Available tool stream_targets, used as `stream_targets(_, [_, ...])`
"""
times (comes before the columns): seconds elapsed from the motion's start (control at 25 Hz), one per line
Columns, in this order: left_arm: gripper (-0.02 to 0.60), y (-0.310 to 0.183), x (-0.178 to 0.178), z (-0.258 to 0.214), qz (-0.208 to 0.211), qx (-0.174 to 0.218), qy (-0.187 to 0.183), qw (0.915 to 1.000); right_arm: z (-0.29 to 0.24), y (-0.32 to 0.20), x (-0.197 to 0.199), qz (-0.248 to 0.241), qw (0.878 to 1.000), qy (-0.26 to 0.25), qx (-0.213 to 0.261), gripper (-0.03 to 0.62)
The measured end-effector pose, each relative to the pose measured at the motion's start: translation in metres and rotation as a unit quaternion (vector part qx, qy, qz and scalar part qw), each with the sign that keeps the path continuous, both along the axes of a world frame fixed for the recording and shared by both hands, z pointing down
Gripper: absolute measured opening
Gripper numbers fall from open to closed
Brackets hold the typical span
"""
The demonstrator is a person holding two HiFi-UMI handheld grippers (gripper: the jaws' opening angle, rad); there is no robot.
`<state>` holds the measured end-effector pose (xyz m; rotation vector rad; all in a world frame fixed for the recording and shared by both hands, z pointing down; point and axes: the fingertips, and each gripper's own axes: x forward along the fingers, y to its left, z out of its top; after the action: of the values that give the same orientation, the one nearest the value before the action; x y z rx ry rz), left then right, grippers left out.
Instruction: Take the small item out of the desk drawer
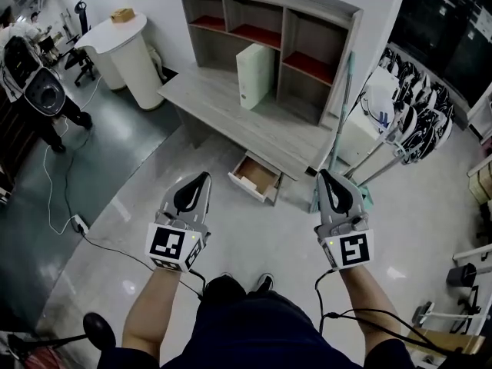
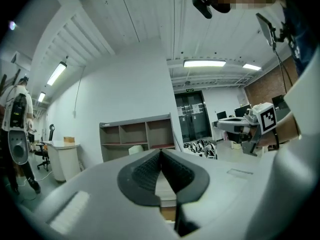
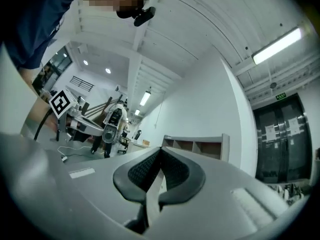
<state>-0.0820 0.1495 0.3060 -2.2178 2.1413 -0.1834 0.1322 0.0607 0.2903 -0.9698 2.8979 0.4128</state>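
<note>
Dark green flooring (image 1: 115, 144) is seen at the far left, where a person (image 1: 34, 83) stands and a white cable (image 1: 58, 198) trails. Beside it, a round white counter (image 1: 127, 48) is topped by a small cardboard box (image 1: 122, 14). The left hand-held gripper (image 1: 203, 178) is held level with its jaws pressed together and nothing between them; a black-and-white square marker (image 1: 173, 244) is carried on its cube, without letters. Ahead, a grey wooden desk (image 1: 223, 102) is backed by a shelf unit (image 1: 284, 29), and a white box (image 1: 256, 75), with no print that can be read, stands upright on the top. Under the desk's front edge the desk drawer (image 1: 257, 177) is pulled open between the two grippers; the small item cannot be made out inside it. The right hand-held gripper (image 1: 324, 175) is likewise closed and empty. A teal-handled mop (image 1: 342, 106) is leaned at the desk's right end, near a row of white helmets (image 1: 415, 114). A green sign (image 2: 190, 90) above the doors is too small to be read.
</note>
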Motion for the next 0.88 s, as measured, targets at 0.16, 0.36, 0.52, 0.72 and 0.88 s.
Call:
stream_targets(0.16, [0.005,-0.019,-0.006,-0.003,-0.005,0.006,-0.005,1.0,0.002,-0.012,-0.025,-0.051,0.998,0.025,-0.005,0.006])
stream_targets(0.36, [0.005,-0.04,-0.02,-0.001,-0.011,0.007,-0.002,0.9999,0.005,-0.016,-0.04,-0.035,0.999,-0.003,-0.032,0.006])
stream_targets(0.52, [0.005,-0.057,-0.039,0.004,-0.011,0.01,0.014,0.9998,0.019,-0.034,-0.049,-0.006,0.993,-0.047,-0.106,0.005])
stream_targets(0.72, [0.005,-0.091,-0.076,0.014,-0.008,0.017,0.039,0.9991,0.036,-0.059,-0.069,0.022,0.99,-0.041,-0.133,0.005])
stream_targets(0.88, [0.005,-0.129,-0.104,0.019,0.013,0.015,0.048,0.9986,0.043,-0.086,-0.091,0.056,0.988,-0.027,-0.14,0.005])
